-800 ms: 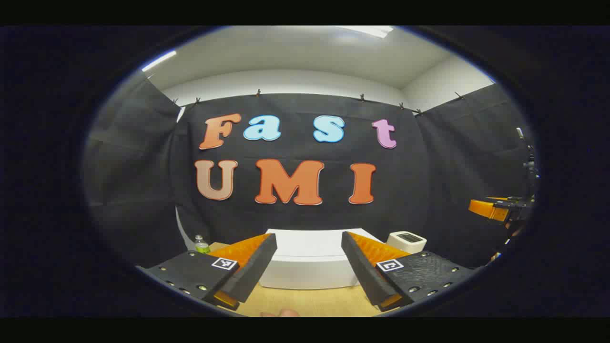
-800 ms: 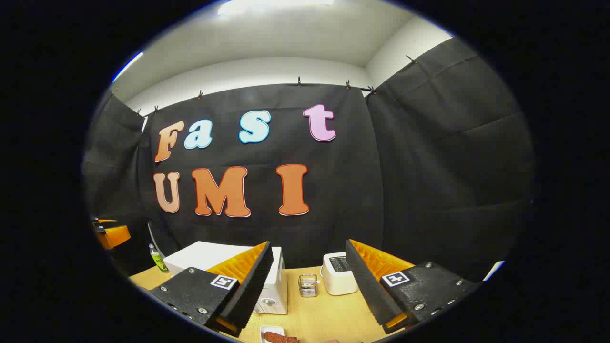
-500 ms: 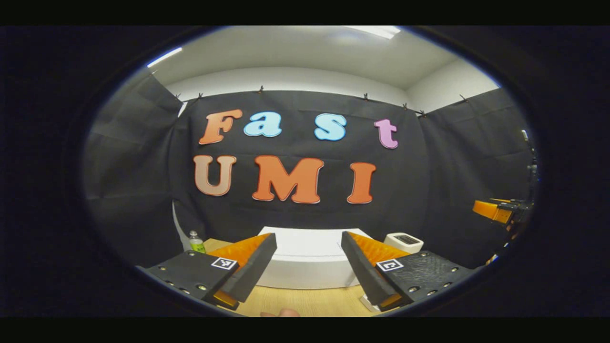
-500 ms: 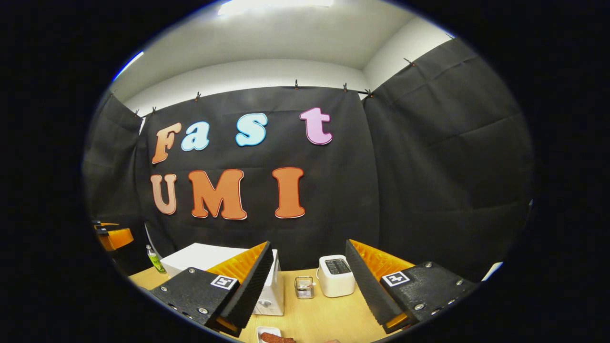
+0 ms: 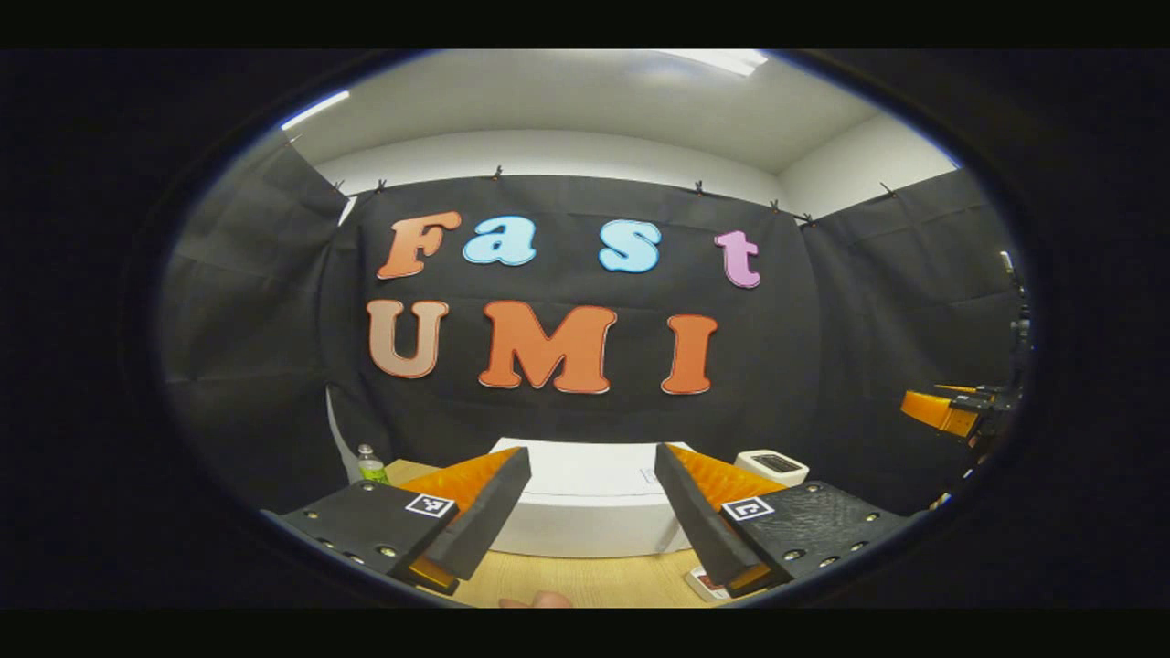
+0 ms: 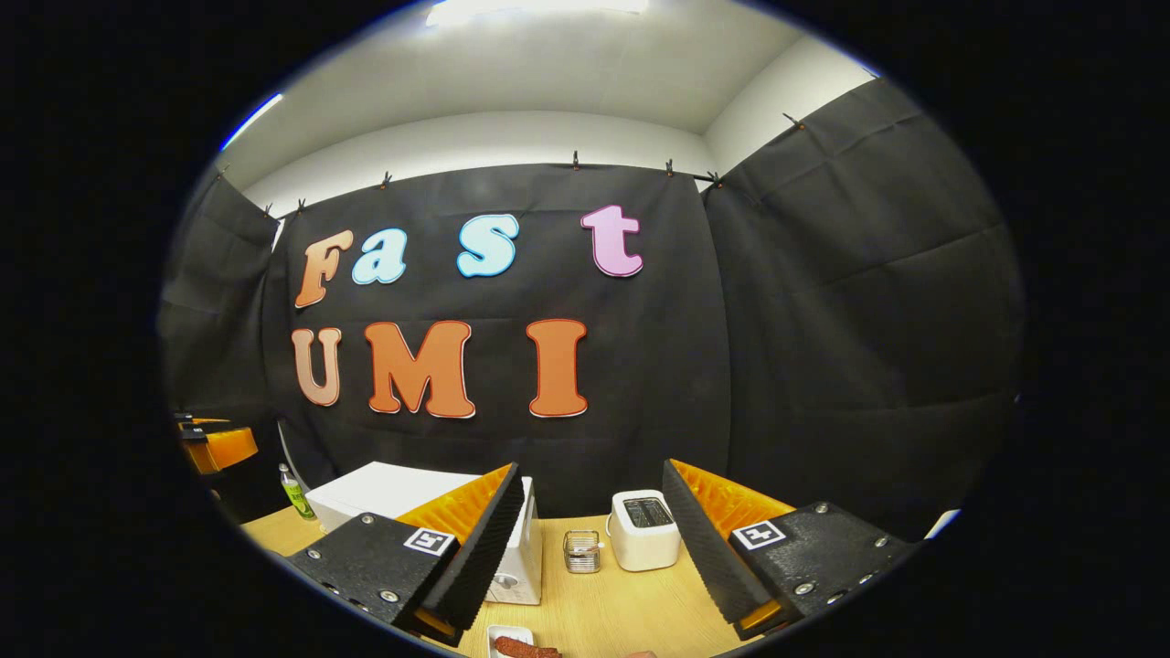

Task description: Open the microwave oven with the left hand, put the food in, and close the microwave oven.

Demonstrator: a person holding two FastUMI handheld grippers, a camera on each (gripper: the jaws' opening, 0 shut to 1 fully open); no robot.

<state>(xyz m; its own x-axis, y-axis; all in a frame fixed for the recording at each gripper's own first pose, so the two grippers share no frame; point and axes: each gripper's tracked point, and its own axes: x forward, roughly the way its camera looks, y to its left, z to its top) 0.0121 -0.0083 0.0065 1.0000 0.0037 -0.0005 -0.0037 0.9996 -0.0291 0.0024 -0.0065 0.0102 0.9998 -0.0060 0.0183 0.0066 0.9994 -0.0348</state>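
A white microwave oven (image 5: 590,507) stands on the wooden table straight beyond my left gripper (image 5: 590,539), which is open and holds nothing. In the right gripper view the microwave oven (image 6: 384,489) sits at the left, partly behind one finger. My right gripper (image 6: 594,567) is open and holds nothing. At the bottom edge of that view lies a small white plate (image 6: 505,634) with a reddish-brown piece of food (image 6: 526,649). A corner of the plate (image 5: 702,585) peeks out below the left gripper's right finger. The other gripper (image 5: 941,408) shows far right in the left gripper view.
A white toaster (image 6: 644,530) and a small wire rack (image 6: 582,551) stand right of the microwave. A green-labelled bottle (image 6: 292,493) stands at its left, also the bottle (image 5: 370,464) in the left gripper view. The wooden table (image 6: 631,612) lies beneath everything.
Both views have tilted slightly downward, so more of the table and the microwave's top shows. The plate corner has come into the left gripper view. Both grippers stay open.
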